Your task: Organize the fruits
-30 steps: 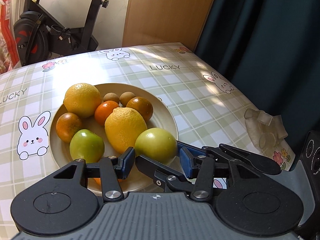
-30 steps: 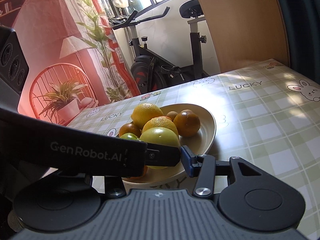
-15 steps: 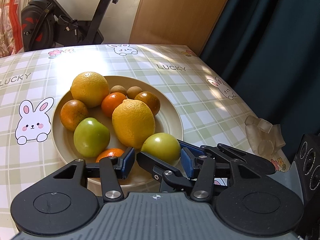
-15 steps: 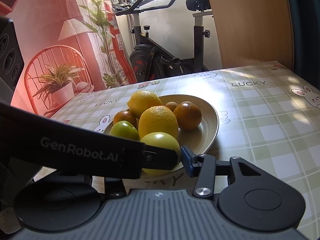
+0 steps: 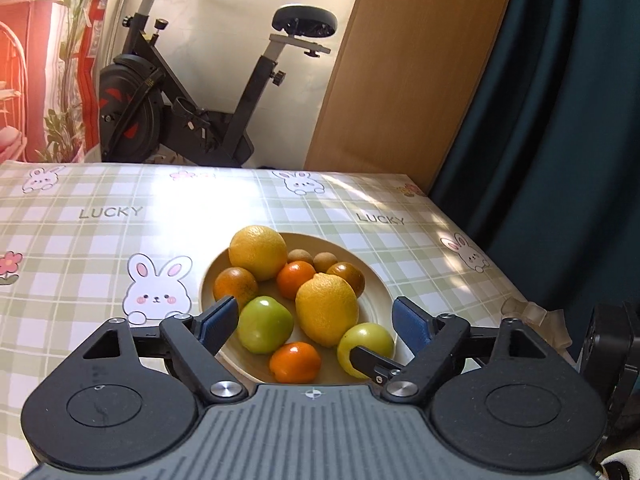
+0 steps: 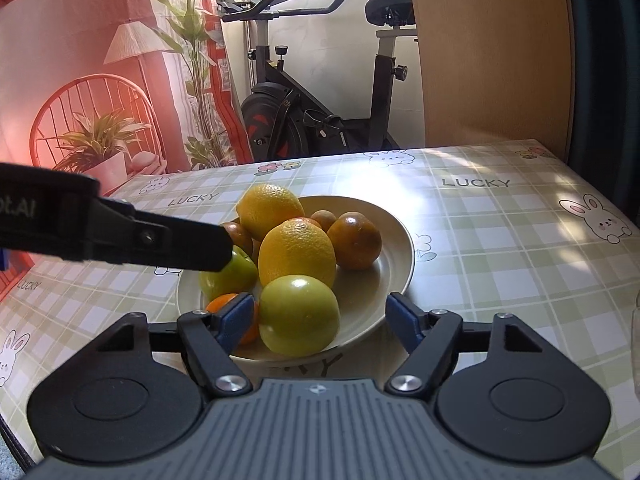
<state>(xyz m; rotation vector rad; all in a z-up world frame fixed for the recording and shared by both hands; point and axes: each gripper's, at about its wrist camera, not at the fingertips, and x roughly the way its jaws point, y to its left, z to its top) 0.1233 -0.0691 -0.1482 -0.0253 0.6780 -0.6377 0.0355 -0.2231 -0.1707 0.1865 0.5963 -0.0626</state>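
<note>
Left wrist view: lemon (image 5: 326,309) lies in the plate (image 5: 376,276) on the surface (image 5: 100,232), long axis pointing away from the camera; left gripper (image 5: 316,320) and right gripper (image 6: 320,318) are opening, gripping nothing.

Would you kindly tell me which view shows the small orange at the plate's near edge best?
The left wrist view: the small orange lies whole and unobstructed on the plate. In the right wrist view only a sliver shows, hidden behind the right gripper finger and a green fruit.

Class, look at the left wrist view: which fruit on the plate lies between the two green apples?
In the left wrist view, a small orange lies between the left green apple and the right green apple, slightly nearer the camera.
</note>
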